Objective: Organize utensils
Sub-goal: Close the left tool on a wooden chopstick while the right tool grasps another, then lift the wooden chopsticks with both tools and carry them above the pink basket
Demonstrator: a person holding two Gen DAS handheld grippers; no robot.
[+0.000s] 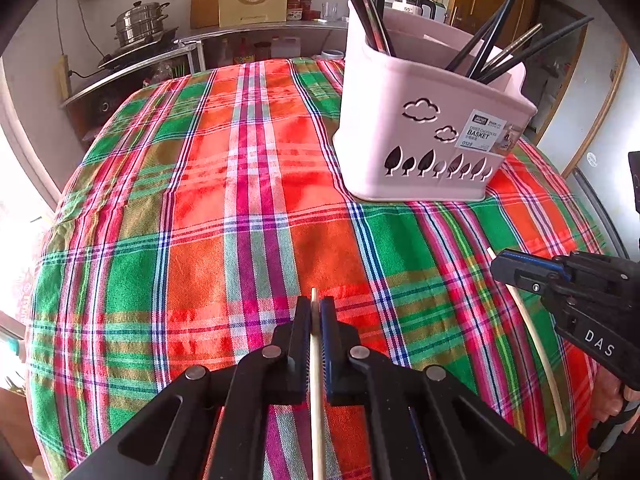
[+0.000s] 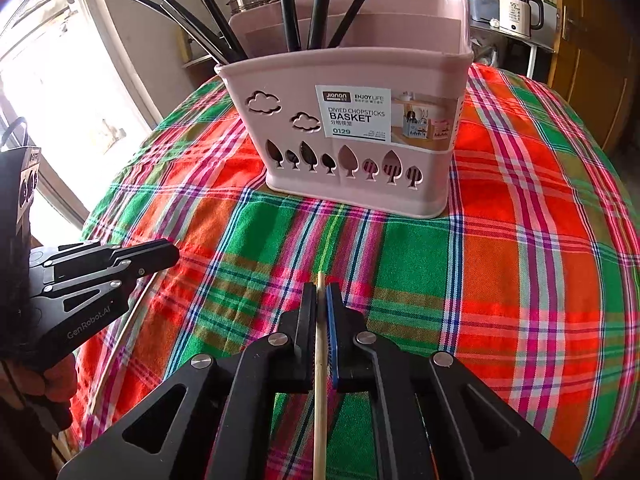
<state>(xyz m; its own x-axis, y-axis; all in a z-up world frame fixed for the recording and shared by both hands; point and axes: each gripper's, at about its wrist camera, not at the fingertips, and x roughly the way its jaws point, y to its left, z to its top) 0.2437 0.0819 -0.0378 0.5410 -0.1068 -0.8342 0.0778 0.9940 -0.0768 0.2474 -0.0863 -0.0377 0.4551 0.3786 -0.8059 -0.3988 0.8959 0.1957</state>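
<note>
from your left wrist camera, your left gripper [image 1: 316,312] is clenched on a pale wooden chopstick [image 1: 318,392], which runs straight back between the two pads with its tip poking out just past them, over the plaid tablecloth [image 1: 224,208]. the pink chopstick basket [image 1: 416,148] stands upright farther back on the right, with dark chopsticks [image 1: 504,52] leaning out of its compartments. at the right edge your right gripper [image 1: 500,268] reaches in, closed on a second pale chopstick [image 1: 536,344] that trails back toward you along the cloth. from your right wrist camera, your right gripper [image 2: 321,300] is squeezed tight on that second pale chopstick [image 2: 320,384], tip showing just beyond the pads. the basket [image 2: 360,80] sits straight ahead, label facing you, dark chopsticks [image 2: 288,4] upright in it. your left gripper [image 2: 174,250] enters from the left, clamped on its own stick [image 2: 132,316], a hand [image 2: 52,380] wrapped around its handle.
</note>
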